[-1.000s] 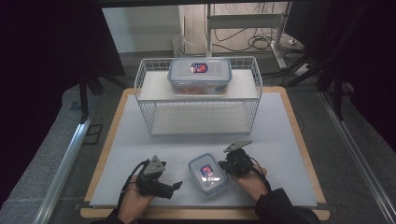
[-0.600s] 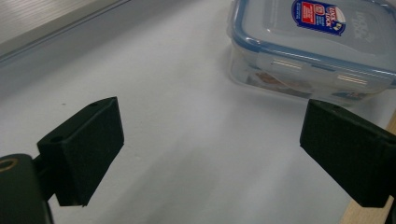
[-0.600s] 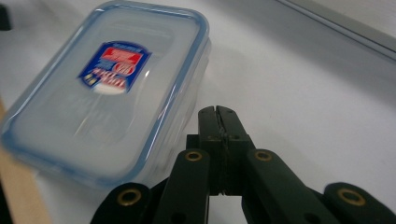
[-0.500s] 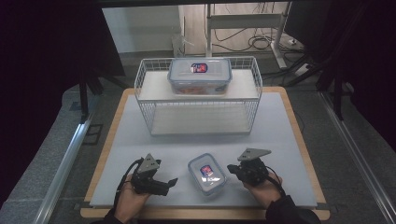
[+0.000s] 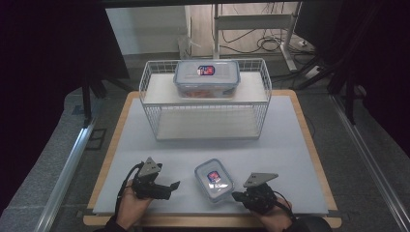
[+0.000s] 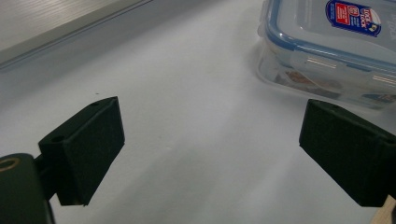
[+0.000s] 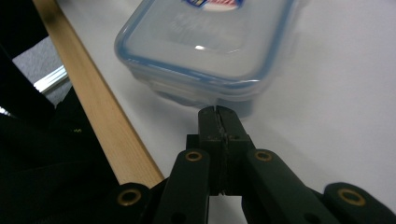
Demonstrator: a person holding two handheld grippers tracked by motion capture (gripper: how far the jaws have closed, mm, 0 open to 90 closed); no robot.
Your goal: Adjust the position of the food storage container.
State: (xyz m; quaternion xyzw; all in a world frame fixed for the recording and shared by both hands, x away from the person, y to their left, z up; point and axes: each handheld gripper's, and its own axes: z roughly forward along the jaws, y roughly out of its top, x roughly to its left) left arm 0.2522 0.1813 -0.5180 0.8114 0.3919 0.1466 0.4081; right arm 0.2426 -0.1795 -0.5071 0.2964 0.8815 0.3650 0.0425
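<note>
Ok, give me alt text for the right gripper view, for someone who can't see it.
The right gripper points its shut black fingers at the near side of a small clear container with a blue-rimmed lid, on a white table. The table's wooden edge runs along the left.

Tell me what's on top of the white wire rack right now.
A large clear container with a blue-rimmed lid sits on the wire rack's top shelf. Something reddish shows through its wall; the contents can't be made out.

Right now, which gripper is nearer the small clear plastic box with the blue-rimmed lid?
Right. The right gripper sits shut just beside the small clear plastic box; the left gripper, open, stands slightly farther off its other side.
</note>
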